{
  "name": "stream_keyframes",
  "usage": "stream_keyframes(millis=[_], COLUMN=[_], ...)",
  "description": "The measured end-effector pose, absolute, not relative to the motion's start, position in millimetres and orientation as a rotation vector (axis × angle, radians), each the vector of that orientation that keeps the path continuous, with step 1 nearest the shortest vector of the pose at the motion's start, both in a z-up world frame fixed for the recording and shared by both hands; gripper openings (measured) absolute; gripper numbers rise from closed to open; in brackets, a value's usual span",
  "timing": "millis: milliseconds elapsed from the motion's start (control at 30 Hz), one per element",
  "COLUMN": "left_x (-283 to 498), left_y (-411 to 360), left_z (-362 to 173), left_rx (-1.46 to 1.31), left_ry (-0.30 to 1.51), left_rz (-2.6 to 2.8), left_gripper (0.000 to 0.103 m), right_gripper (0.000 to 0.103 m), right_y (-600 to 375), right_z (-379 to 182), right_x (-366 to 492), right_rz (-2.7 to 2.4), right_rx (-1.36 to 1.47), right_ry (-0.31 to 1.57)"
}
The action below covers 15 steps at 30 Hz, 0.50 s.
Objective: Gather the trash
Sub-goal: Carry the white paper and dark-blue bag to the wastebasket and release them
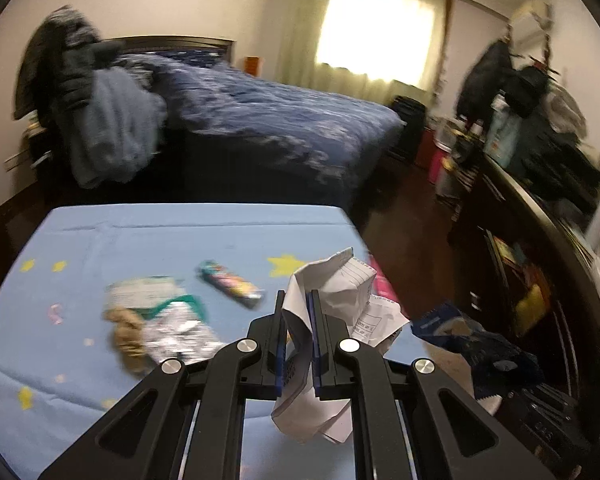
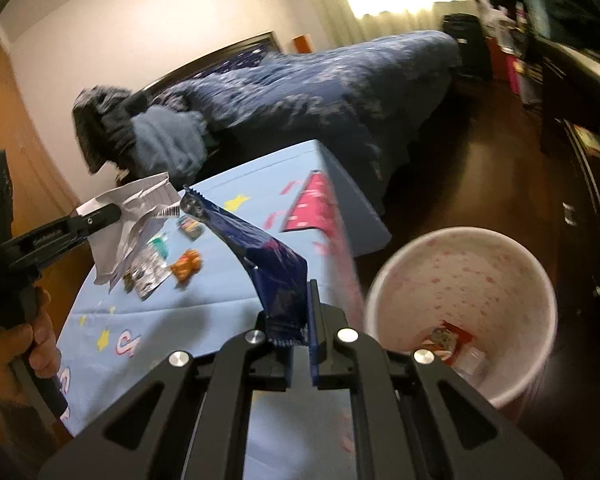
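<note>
Crumpled paper: pinched between the closed-in fingers of the left gripper, raised above the blue tabletop; in the right wrist view at 9 o'clock, clamped by the left gripper.
Dark blue wrapper: gripped at its lower end by the nearly closed right gripper, the rest sticking up toward 11 o'clock; in the left wrist view, blurred at 4 o'clock.
Bin: pale, pink-speckled, at 3 o'clock of the right gripper, just off the table edge; a red-and-white scrap at its bottom.
Left on the table: foil packet, brown scrap, colourful small wrapper, all at 10 to 11 o'clock of the left gripper.
Beyond: bed with dark blue quilt at 12 o'clock, bright curtained window, cluttered shelving at 2 o'clock.
Hard to make out: print on all the wrappers, smeared by motion blur; near edge of the table, cut off behind both grippers.
</note>
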<state>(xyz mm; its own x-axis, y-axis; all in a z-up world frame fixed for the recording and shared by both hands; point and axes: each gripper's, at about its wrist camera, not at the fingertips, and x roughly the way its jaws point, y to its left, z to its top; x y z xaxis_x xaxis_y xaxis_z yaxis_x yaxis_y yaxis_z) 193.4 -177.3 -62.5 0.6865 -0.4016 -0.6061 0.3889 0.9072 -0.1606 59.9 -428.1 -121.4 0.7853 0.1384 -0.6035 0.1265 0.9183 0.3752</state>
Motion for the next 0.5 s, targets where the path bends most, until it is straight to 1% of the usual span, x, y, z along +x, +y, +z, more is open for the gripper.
stream_keyframes(millis=[233,500], left_x=[183,184], left_y=[-255,-339], left_z=[-74,-108], left_rx=[0.048,0.143], left_ry=[0.729,0.825], left_rz=[-0.619,-0.731], left_gripper=[0.01,0.01], right_gripper=[0.01,0.01], right_y=[-487,-527], right_z=[-138,-162], right_x=[29,21], right_rz=[-0.193,-0.372], right_rx=[0.477,0.466], right_ry=[0.666,0.708])
